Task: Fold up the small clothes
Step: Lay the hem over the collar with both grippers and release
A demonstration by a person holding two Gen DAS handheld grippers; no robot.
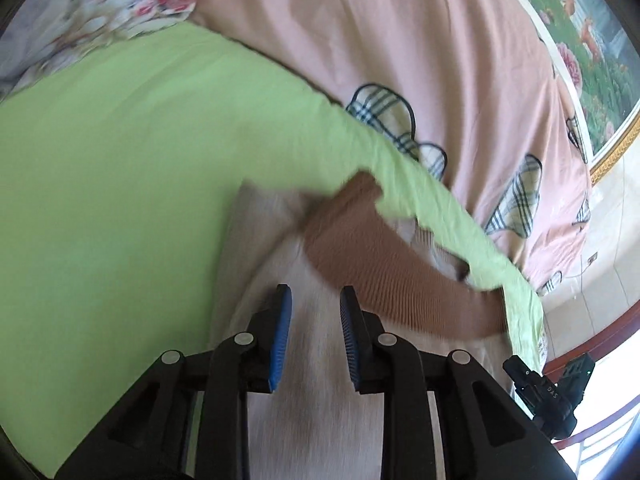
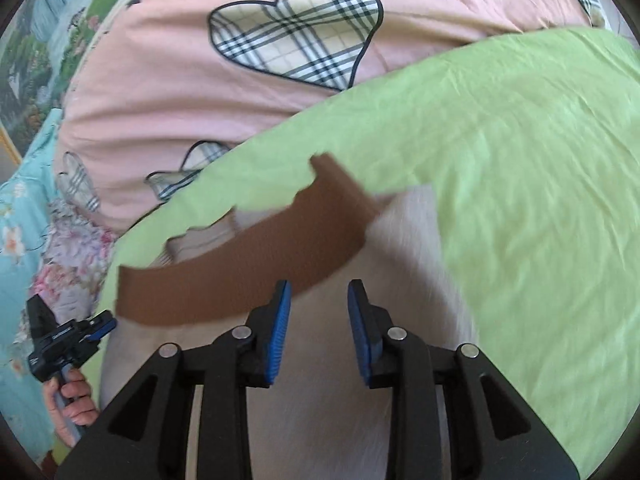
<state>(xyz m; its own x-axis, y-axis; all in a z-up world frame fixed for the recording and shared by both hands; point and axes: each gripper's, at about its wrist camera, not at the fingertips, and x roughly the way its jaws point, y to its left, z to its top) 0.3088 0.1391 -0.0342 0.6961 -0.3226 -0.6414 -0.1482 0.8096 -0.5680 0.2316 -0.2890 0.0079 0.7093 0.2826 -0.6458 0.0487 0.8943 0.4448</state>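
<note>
A small pale cream garment [image 1: 272, 232] with a brown ribbed sleeve [image 1: 380, 268] lies on a lime-green cloth [image 1: 120, 180]. My left gripper [image 1: 316, 294] hovers over the pale body, its blue pads apart with only fabric seen below them. In the right wrist view the same garment [image 2: 408, 248] lies below my right gripper [image 2: 320, 286], which is open and grips nothing. The brown sleeve [image 2: 280, 248] crosses just beyond its left fingertip. The picture is blurred, so whether the tips touch the fabric is unclear.
The green cloth [image 2: 520, 160] covers a pink bedcover with plaid hearts [image 2: 160, 80]. A floral cloth [image 1: 100, 8] lies at the far left. A hand [image 2: 76, 400] holds the left tool at the lower left. The bed's edge and tiled floor [image 1: 608, 248] lie to the right.
</note>
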